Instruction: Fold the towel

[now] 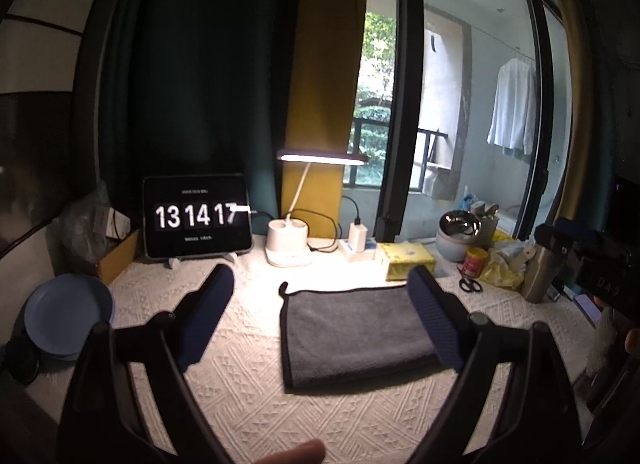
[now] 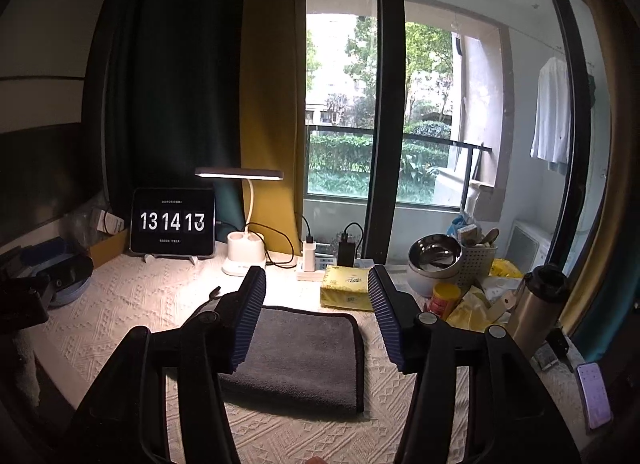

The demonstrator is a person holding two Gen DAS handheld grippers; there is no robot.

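The dark grey microfibre towel (image 2: 298,356) lies flat on the cream knitted cloth of the desk (image 1: 248,400), already doubled, its long axis running left to right. The right hand-held gripper (image 2: 317,320) hovers directly above it, jaws wide apart and empty. The left hand-held gripper (image 1: 320,316) is open and empty too; the towel lies toward its right finger, so the right one seems nearer.

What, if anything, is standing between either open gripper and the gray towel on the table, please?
Nothing visible does. The gray towel lies flat on the white tablecloth, with only bare cloth around it. The left gripper and right gripper both hover open above it. The yellow tissue pack sits behind the towel's far edge, out of the way.
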